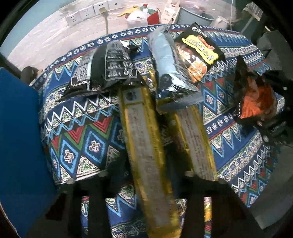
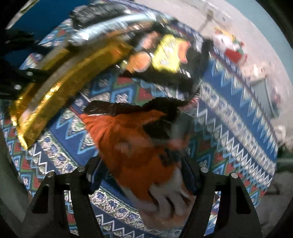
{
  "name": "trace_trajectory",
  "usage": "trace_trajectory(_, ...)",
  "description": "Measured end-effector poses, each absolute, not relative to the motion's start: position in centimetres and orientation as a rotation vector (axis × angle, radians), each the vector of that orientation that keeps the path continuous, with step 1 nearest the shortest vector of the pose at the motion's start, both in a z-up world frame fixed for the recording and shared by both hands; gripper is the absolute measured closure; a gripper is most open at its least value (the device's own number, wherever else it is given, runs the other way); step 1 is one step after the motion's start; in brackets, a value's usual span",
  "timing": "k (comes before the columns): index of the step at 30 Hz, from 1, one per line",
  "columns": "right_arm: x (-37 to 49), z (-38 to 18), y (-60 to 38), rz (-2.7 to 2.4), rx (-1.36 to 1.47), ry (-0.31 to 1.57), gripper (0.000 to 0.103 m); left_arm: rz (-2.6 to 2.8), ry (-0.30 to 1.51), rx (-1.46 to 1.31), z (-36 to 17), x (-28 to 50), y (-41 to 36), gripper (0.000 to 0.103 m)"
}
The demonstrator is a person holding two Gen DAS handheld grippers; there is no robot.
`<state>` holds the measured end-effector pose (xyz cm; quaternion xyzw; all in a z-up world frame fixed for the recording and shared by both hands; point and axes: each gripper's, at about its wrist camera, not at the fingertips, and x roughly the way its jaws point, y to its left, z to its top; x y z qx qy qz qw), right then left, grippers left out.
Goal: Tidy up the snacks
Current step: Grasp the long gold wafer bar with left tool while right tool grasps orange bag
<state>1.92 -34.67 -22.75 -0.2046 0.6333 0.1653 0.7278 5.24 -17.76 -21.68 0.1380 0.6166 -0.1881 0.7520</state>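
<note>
In the left wrist view my left gripper [image 1: 144, 175] is shut on a long gold snack packet [image 1: 146, 146] that runs forward between its fingers over the patterned tablecloth [image 1: 77, 131]. A black packet [image 1: 109, 67] and a silver-and-black noodle packet [image 1: 183, 60] lie beyond it. My right gripper [image 1: 271, 113] shows at the right edge, holding an orange-and-black snack bag [image 1: 256, 98]. In the right wrist view my right gripper [image 2: 142, 172] is shut on that orange bag [image 2: 139, 146]. The gold packet [image 2: 55, 87] and noodle packet [image 2: 164, 53] lie ahead, blurred.
A blue panel [image 1: 18, 146] stands at the left. Beyond the table lie a tiled floor with wall sockets [image 1: 86, 12], a red bag [image 1: 153, 16], a grey bucket [image 1: 194, 16] and a white kettle [image 1: 221, 21].
</note>
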Motion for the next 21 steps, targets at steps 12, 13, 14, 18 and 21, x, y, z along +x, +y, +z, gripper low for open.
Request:
trace_trajectory(12, 1.3, -22.5, -35.2, 0.232, -0.121, 1.45, 0.056, -0.347, 1.339, 0.422, -21.8, 4.6, -17.8, 0.035)
trace_trajectory(13, 1.2, -22.4, -35.1, 0.222, -0.098, 1.442, 0.056, -0.339, 1.33, 0.433, -21.9, 4.7, -18.2, 0.035)
trace_trajectory(14, 1.4, -22.4, -34.9, 0.212, -0.086, 1.436, 0.056, -0.338, 1.321, 0.436, -21.9, 4.8, -18.5, 0.035)
trace_trajectory(18, 1.0, -21.9, -35.0, 0.151, -0.014, 1.41, 0.057, -0.368, 1.292, 0.432, -21.5, 4.4, -19.3, 0.07)
trace_trajectory(21, 0.9, -21.0, -35.6, 0.105, 0.033, 1.381, 0.058, -0.393, 1.289, 0.434, -21.1, 3.9, -19.5, 0.072)
